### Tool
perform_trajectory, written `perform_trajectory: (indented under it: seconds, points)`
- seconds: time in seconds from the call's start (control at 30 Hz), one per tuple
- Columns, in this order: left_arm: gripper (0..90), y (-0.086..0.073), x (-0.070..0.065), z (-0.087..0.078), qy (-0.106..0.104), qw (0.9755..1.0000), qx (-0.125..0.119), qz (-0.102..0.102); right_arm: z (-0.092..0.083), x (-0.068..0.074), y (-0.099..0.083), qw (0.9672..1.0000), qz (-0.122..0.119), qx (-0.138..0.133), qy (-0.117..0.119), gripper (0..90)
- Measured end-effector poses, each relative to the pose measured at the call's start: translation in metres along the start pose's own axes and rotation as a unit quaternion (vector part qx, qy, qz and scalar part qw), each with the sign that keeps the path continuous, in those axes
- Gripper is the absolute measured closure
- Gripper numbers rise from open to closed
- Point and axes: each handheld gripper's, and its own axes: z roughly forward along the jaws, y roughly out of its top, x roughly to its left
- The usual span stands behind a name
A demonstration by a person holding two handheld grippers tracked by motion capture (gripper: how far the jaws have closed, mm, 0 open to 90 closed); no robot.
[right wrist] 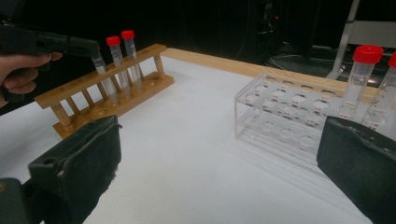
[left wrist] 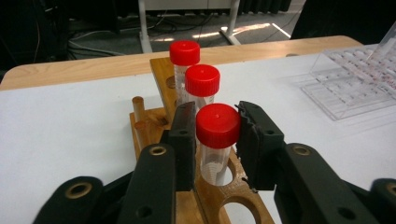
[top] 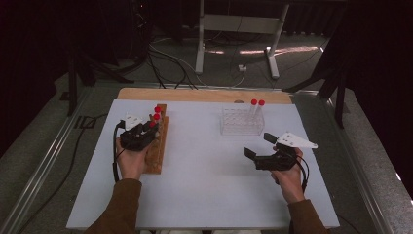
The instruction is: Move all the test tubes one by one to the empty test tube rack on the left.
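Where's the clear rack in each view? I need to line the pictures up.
High view: the clear rack stands right of centre at the far side of the table, ahead of the right gripper.
Left gripper view: at the right edge, past the wooden rack.
Right gripper view: right of centre, just beyond the jaws.
Shared landmark: the two red-capped tubes at its end.
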Motion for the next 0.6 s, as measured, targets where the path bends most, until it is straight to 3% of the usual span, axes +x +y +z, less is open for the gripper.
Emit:
perform_trajectory:
  seconds: [0.13, 0.23, 0.37, 0.43, 0.6]
  points:
    - [57.5, -0.002, 0.002, -0.004, -0.003, 0.9998, -0.011, -0.014, -0.001, -0.001, 0.000, 1.0000, 0.002, -0.002, -0.001, 0.0]
    - [49.2, -0.003, 0.004, -0.012, -0.018, 0.9991, -0.029, -0.025, -0.002, -0.001, 0.000, 1.0000, 0.003, -0.003, -0.001, 0.0]
    - [36.8, -0.006, 0.007, -0.028, -0.041, 0.9966, -0.051, -0.050, -0.002, -0.002, 0.000, 1.0000, 0.004, -0.002, 0.000, 0.0]
    - [35.2, -0.008, 0.009, -0.037, -0.055, 0.9947, -0.061, -0.062, -0.002, -0.002, 0.000, 1.0000, 0.005, -0.001, -0.001, 0.0]
    - [17.0, -0.013, 0.007, -0.056, -0.047, 0.9950, -0.069, -0.056, -0.002, -0.003, 0.000, 1.0000, 0.006, -0.002, -0.003, 0.0]
